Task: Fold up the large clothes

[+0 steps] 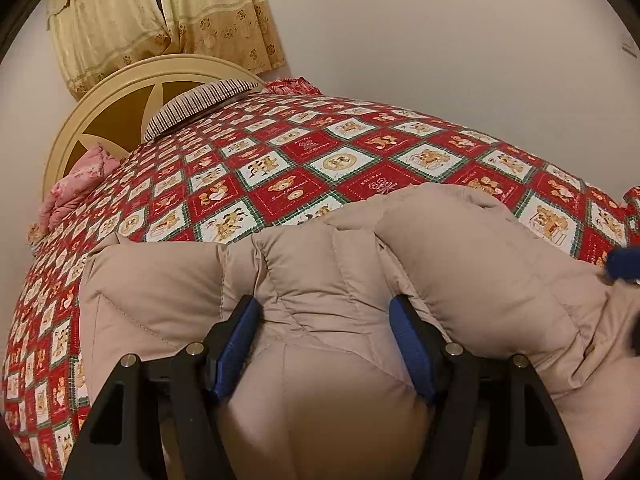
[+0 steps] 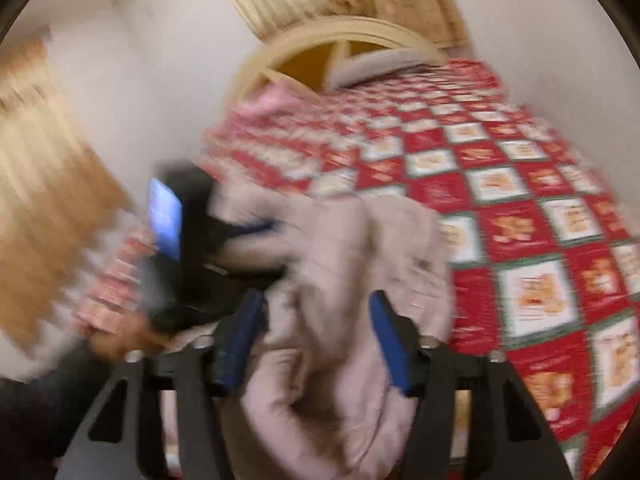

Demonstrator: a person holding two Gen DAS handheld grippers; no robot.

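Here: 1 coat (image 1: 320, 280) on bed (image 1: 280, 168), bunched at the near edge, long axis left-right; 2 tools, left tool (image 1: 324, 344) and right tool (image 2: 316, 340), both clenched on its padding.

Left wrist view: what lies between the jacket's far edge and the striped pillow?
Only the red teddy-bear quilt lies between the beige puffer jacket and the striped pillow; the left wrist view shows it.
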